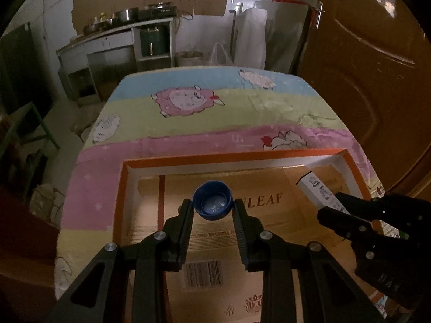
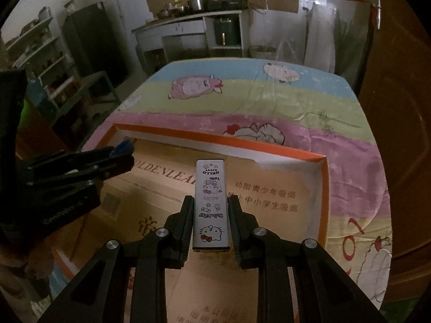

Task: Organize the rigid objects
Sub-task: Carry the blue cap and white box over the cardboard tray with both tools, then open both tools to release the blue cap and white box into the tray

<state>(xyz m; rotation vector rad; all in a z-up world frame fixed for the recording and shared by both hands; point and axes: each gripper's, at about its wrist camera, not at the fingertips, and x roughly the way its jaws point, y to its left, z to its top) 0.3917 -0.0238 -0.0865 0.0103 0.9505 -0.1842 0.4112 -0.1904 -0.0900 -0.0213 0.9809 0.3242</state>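
While ribbed tongs (image 1: 212, 204) grip, round blue cap (image 1: 212, 200), flat rectangular case (image 2: 211, 202)

cartoon-sheep bedsheet (image 1: 188, 123), brown door (image 1: 363, 67), steel pots (image 2: 199, 4) on far counter (image 2: 188, 18)

I see a dark blue cap (image 1: 212, 200), a silvery-white case (image 2: 211, 204) printed with cartoon cats, an orange-rimmed box (image 1: 234, 156) lined tan, and pastel-striped sheep-patterned cloth (image 1: 215, 113).
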